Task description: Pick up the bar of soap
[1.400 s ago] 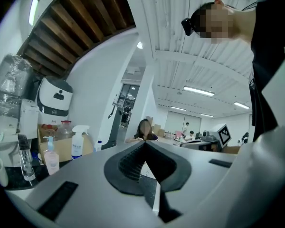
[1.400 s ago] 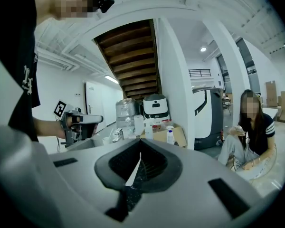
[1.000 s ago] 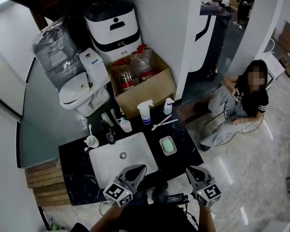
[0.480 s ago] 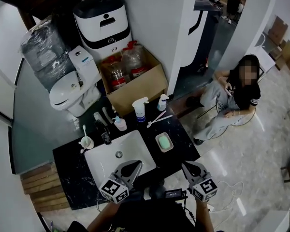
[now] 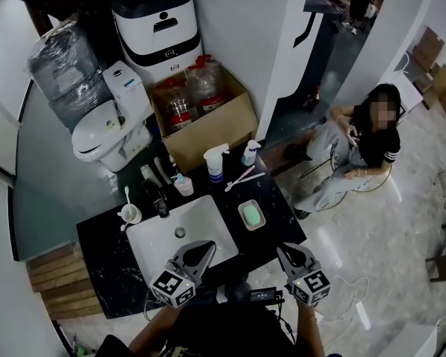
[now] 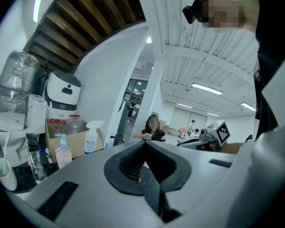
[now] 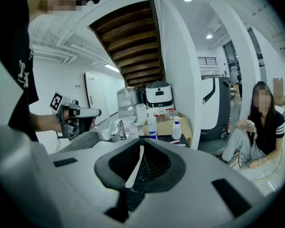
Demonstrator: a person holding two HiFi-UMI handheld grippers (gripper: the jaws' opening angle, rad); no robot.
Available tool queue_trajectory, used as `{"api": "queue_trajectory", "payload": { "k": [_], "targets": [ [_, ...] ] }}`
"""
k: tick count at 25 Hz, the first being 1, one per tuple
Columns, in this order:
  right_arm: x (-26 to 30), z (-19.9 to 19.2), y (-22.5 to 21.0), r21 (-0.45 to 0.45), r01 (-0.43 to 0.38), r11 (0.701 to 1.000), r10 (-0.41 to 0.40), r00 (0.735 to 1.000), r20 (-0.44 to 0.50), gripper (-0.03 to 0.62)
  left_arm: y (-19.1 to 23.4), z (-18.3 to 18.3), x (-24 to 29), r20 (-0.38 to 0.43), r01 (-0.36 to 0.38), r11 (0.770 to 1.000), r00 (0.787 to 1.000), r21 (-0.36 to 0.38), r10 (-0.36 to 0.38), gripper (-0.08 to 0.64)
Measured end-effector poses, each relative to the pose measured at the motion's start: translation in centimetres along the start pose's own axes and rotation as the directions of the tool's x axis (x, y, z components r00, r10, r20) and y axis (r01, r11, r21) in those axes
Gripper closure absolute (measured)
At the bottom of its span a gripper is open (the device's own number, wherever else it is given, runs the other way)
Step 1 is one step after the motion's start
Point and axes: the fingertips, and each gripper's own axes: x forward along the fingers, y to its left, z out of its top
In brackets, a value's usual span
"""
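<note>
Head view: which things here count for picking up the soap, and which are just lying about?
For the job:
- bar of soap, lying in its soap dish
- right gripper, the nearer one, jaws shut

Just lying about:
- spray bottle
- small bottle
- toothbrush
- cup
- cardboard box

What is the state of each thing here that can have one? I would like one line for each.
Bar of soap: lying in its dish, untouched.
Left gripper: shut, empty.
Right gripper: shut, empty.
Cardboard box: open, bottles inside.
Toilet: lid down.
Spray bottle: upright.
Cup: upright.
</note>
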Motion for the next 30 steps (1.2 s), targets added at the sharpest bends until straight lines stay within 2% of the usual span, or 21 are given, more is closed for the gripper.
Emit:
{"api": "queue_trajectory", "payload": {
  "k": [3, 6, 9, 11, 14, 16, 19, 25, 30],
  "targets": [
    [0.8, -0.7, -0.4, -0.003, -0.008, 1.000, 0.007, 0.999, -0.036, 0.583, 0.1, -0.4, 0.0, -0.008, -0.008, 1.000, 1.000, -0.008, 0.008, 0.552],
    [3.8, -1.8, -1.1, -0.016, -0.040, 0.999, 0.038, 0.995, -0.090, 0.581, 1.0, 0.0, 0.7, -0.020, 0.005, 1.000, 1.000, 0.017, -0.005, 0.552],
    [6.5, -4.9, -0.8, -0.013, -0.076, 0.997, 0.073, 0.981, -0.177, 0.580, 1.2, -1.0, 0.3, -0.051, 0.012, 1.000, 0.999, 0.007, -0.012, 0.552],
    [8.6, -6.1, -1.9, -0.025, -0.078, 0.997, 0.070, 0.972, -0.226, 0.530, 1.6, -1.2, 0.7, -0.043, 0.007, 1.000, 0.999, -0.005, -0.008, 0.552],
    [12.2, -7.9, -3.4, -0.025, -0.053, 0.998, 0.043, 0.955, -0.293, 0.505, 2.1, -1.4, 0.8, -0.031, 0.008, 1.000, 0.999, -0.026, -0.009, 0.552],
    [14.5, -9.8, -4.0, 0.003, -0.041, 0.999, 0.039, 0.937, -0.348, 0.490, 2.4, -2.0, 0.5, -0.037, 0.010, 0.999, 0.999, -0.044, -0.012, 0.552],
    [17.4, -12.3, -5.3, 0.029, -0.022, 0.999, 0.032, 0.901, -0.432, 0.402, 2.9, -2.5, 0.1, -0.045, 0.017, 0.998, 0.999, -0.067, -0.020, 0.552],
    [20.8, -15.5, -8.0, 0.007, 0.092, 0.996, -0.074, 0.839, -0.539, 0.393, 4.8, -3.7, -2.0, -0.071, -0.003, 0.994, 0.997, -0.106, -0.004, 0.552],
    [22.5, -16.7, -8.9, -0.019, 0.124, 0.992, -0.111, 0.796, -0.595, 0.366, 6.7, -3.8, -2.9, -0.059, -0.031, 0.989, 0.998, -0.144, 0.022, 0.552]
  ]
}}
